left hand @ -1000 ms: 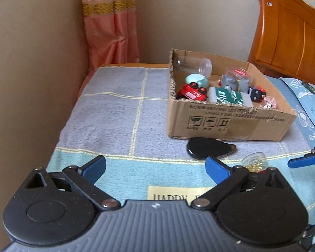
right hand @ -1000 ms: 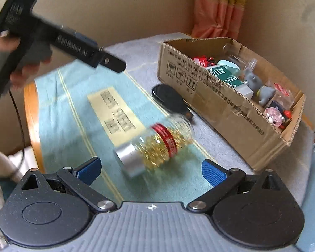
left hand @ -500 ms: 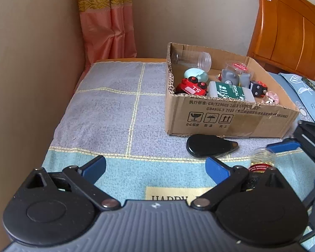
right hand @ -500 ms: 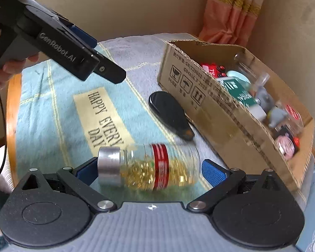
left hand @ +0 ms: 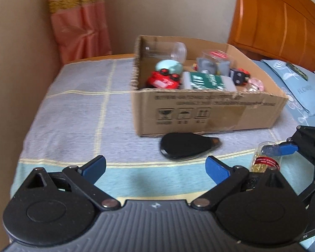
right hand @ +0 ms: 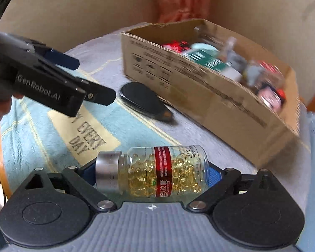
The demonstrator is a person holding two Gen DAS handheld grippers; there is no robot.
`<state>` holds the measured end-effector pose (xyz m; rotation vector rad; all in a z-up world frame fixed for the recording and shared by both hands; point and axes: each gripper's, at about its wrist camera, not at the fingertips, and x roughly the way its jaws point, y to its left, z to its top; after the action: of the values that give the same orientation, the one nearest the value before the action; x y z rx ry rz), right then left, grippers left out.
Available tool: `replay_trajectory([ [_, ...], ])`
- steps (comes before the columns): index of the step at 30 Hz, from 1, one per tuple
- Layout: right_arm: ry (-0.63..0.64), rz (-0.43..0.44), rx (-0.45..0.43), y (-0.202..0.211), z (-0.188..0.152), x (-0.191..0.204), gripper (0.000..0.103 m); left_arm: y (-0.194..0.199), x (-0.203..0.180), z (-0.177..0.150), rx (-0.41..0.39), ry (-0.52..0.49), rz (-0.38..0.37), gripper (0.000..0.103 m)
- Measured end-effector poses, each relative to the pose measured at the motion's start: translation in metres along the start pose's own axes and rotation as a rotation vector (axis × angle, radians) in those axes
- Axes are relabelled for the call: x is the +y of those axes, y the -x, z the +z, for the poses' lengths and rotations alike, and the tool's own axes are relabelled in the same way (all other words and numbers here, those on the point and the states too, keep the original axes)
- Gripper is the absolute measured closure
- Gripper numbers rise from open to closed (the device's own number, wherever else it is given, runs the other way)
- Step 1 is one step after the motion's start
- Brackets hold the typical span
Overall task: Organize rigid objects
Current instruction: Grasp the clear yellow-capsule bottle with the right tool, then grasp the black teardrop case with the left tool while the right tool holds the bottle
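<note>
A clear capsule bottle (right hand: 151, 171) with a silver cap and red band lies sideways between my right gripper's fingers (right hand: 151, 173). The blue pads touch its cap and its base, so the right gripper is shut on it. It also shows in the left wrist view (left hand: 264, 159). A flat black teardrop object (left hand: 187, 147) lies on the cloth in front of a cardboard box (left hand: 210, 113) that holds toy cars, a green-labelled box and clear jars. My left gripper (left hand: 155, 168) is open and empty above the cloth, short of the black object.
The table carries a grey and light blue cloth (left hand: 77, 113) with a yellow printed patch (right hand: 84, 132). A wall and pink curtain (left hand: 79, 21) stand behind. A wooden headboard (left hand: 283, 16) and a blue pillow (left hand: 300, 88) are at the right.
My right gripper has come forward around the capsule bottle and closed its pads on the ends. The left gripper has drifted slightly toward the box.
</note>
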<state>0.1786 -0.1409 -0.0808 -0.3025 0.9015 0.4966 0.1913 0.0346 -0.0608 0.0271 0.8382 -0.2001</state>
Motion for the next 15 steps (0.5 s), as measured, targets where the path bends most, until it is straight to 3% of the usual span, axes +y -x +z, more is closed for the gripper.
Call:
replay_trajectory([
  [7,-0.119,-0.145,-0.004,0.005,-0.012,-0.018,0.006,-0.03,-0.022,0.009,0.041,-0.052,-0.056,0.002],
  [15,-0.2,-0.111,-0.019,0.007,-0.023,-0.027,0.006,-0.055,-0.041,0.01,0.045,-0.056,-0.018,0.002],
])
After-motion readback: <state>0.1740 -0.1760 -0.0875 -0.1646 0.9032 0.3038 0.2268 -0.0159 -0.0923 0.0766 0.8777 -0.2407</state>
